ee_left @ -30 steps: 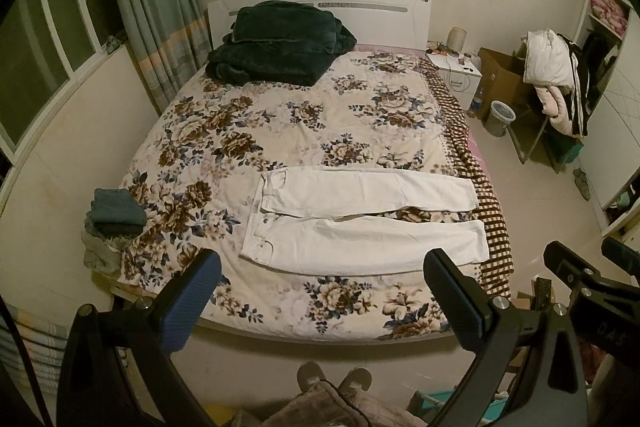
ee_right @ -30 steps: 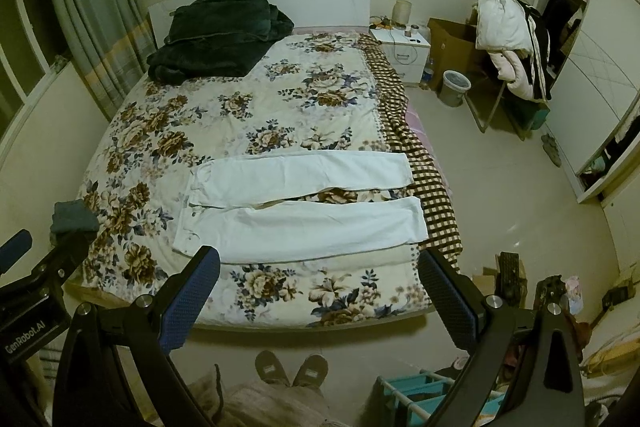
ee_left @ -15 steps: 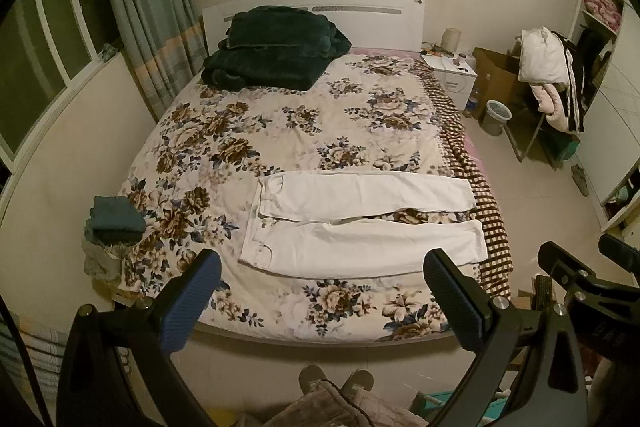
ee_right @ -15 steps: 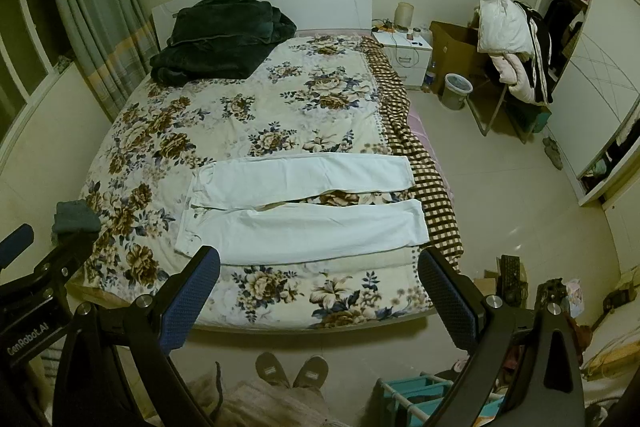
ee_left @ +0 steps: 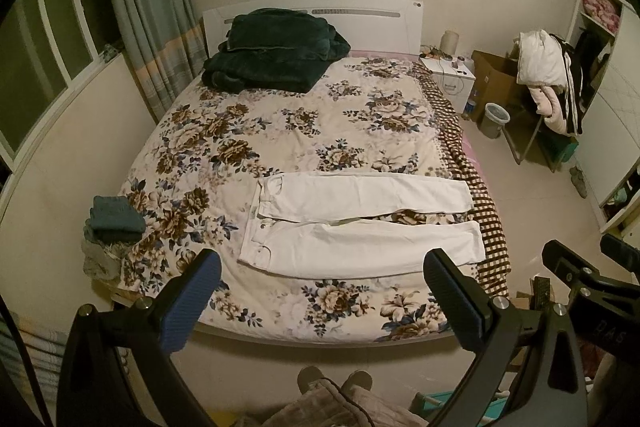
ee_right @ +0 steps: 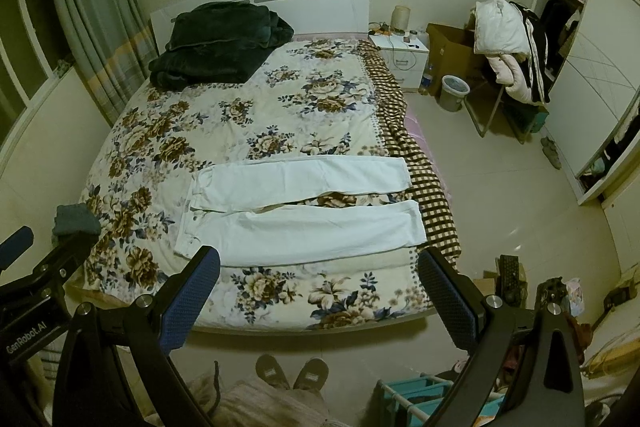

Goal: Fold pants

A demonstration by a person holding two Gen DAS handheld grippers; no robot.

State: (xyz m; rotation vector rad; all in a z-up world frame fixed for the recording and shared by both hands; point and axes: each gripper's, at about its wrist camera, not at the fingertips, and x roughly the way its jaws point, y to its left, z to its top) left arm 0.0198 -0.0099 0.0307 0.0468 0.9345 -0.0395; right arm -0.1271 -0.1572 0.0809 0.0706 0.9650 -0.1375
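Both tongs, left (ee_left: 322, 277) and right (ee_right: 320, 277), I'm holding spread wide and empty, well back from the bed (ee_left: 280, 131). Pants (ee_left: 360, 223) lie flat across its near end, waist left, legs slightly parted. Beyond, a dark blanket (ee_left: 272, 55) by the headboard.

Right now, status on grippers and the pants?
Left gripper and right gripper open, empty, short of the bed. White pants flat, unfolded, legs apart. Nothing in the way.
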